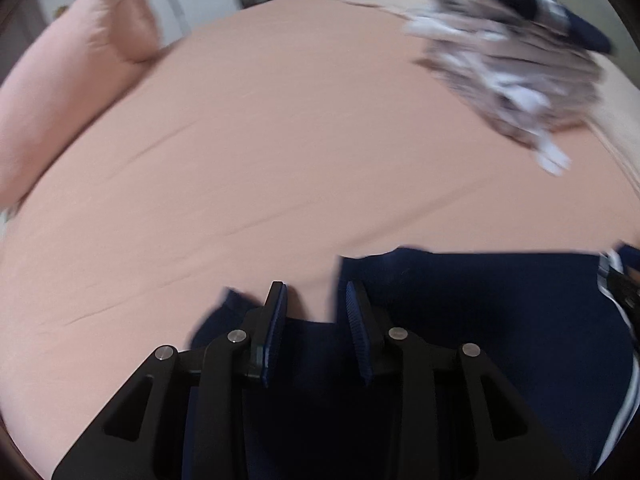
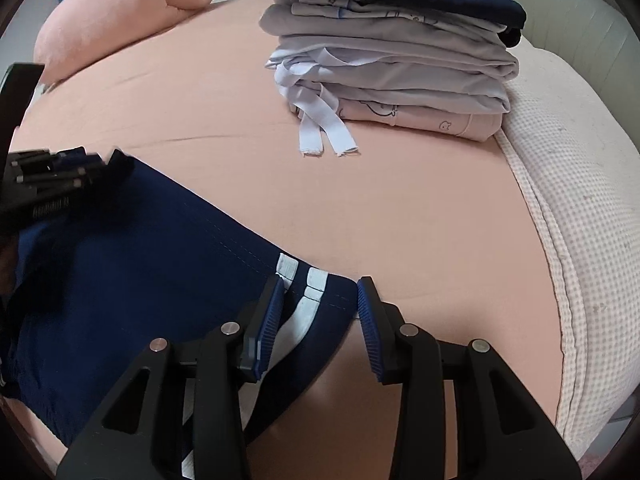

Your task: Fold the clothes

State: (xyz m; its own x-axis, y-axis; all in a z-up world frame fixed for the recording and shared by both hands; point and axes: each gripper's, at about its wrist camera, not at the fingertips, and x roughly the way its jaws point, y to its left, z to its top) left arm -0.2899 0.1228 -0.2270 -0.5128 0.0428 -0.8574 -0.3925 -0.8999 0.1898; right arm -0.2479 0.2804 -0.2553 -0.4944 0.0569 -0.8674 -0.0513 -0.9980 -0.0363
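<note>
I've got a navy garment [image 2: 132, 248] lying flat on the peach bed sheet [image 2: 420, 208], near edge of the bed, low and left in the right wrist view; dark blue fabric with two white stripes [image 2: 308, 292] along its right edge and a line of stitching near the hem. My right gripper [image 2: 320, 312] sits over that striped corner, jaws moderately apart, stripes and hem between them, pads not pressed on the cloth, so nothing gripped. My left gripper [image 1: 316, 312] hovers over the garment's other edge, jaws apart too, sheet and navy cloth visible in the gap, holding nothing. In the left wrist view the navy garment [image 1: 480, 320] fills the lower right, white stripe at the far right rim. Farther back on the sheet is a stack of folded clothes [image 2: 392, 68], mostly pale grey and white pieces with a navy striped one on top, white drawstring ends [image 2: 324, 136] trailing onto the sheet. Pink pillow [image 2: 120, 24] at far left, white checked mattress cover [image 2: 568, 208] along the right. Left wrist view is motion-blurred, stack there [image 1: 508, 64] smeared, can't read details. Garment's lower part is hidden by both grippers' bodies and cut off by the frame, can't tell what kind of garment it is
</note>
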